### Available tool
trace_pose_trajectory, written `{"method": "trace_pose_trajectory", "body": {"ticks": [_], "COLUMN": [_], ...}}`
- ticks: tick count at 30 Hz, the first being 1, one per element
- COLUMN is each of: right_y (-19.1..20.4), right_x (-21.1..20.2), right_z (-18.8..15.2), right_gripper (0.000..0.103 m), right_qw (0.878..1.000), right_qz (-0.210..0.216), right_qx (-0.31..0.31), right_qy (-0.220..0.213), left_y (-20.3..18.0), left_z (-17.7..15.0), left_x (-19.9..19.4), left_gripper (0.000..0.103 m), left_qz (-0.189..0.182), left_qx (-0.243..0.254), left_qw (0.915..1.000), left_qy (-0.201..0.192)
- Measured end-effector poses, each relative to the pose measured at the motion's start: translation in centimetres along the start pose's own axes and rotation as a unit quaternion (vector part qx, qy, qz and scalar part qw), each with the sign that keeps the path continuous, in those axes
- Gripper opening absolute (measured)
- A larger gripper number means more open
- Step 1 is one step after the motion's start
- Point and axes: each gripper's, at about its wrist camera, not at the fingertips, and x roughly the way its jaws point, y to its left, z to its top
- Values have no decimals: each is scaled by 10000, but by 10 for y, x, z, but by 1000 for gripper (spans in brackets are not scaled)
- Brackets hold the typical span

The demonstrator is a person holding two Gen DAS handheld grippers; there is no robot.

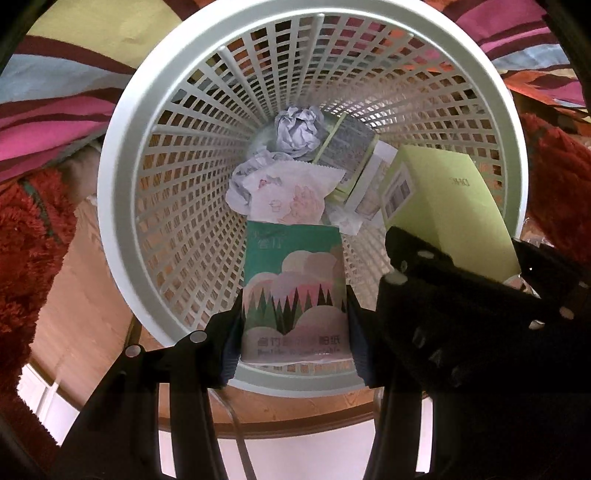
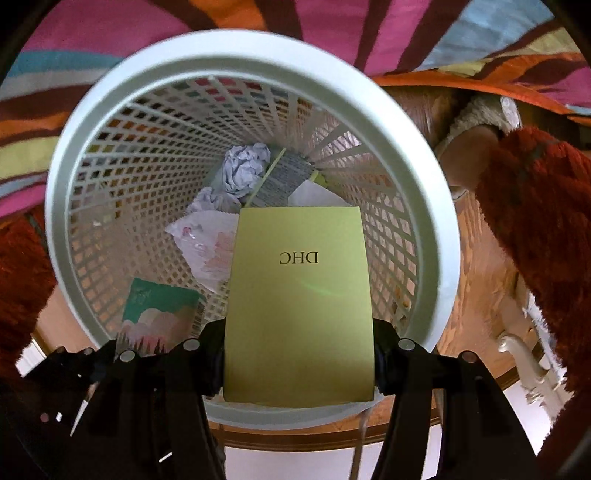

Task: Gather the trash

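A white lattice waste basket (image 1: 122, 155) (image 2: 66, 155) fills both views, seen from above. My left gripper (image 1: 293, 332) is shut on a green tissue pack with a forest print (image 1: 295, 288), held over the basket's near rim. My right gripper (image 2: 299, 362) is shut on a yellow-green DHC box (image 2: 299, 302), also over the rim; this box (image 1: 447, 199) shows at the right in the left wrist view, and the tissue pack (image 2: 159, 314) at the lower left in the right wrist view. At the bottom lie crumpled paper (image 1: 297, 127) (image 2: 245, 166), a printed wrapper (image 1: 291, 192) (image 2: 210, 247) and small boxes (image 1: 351, 147).
The basket stands on a wooden floor (image 1: 85, 295) (image 2: 476, 288). A striped multicoloured cloth (image 1: 55, 96) (image 2: 332, 22) lies beyond it. Red fluffy fabric (image 1: 26, 258) (image 2: 539, 229) flanks both sides. A wooden edge and white surface (image 1: 295, 443) lie at the bottom.
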Motion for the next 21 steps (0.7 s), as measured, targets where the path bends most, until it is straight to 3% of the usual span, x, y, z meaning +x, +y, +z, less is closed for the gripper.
{"method": "trace_pose_trajectory", "body": {"ticks": [5,9,10,11,13,21], "right_y": [4,3,3,3,4,9], "right_x": [7,12,14,15,14,3], "right_z": [1,4,4,4,4,1], "right_gripper": [55,58,62,76,89,91], "right_qw": [9999,9999,9999,9999,9999,9994], "right_qz": [-41,27,48,56,40,-87], "right_qx": [-144,-125,-115,-123,-131,-269], "right_qy": [9,46,51,45,-10,-184], "left_y": [2,0,-1,-2,-2,-2], "left_z": [5,8,8,8,7,0], "left_x": [4,6,5,4,3,-9], "left_gripper": [51,74,77,82,82,82], "left_qz": [-82,18,19,21,-17,-50], "left_qx": [-93,-106,-83,-62,-52,15], "left_qw": [9999,9999,10000,10000,10000,10000], "left_qy": [49,31,18,6,-2,-62]}}
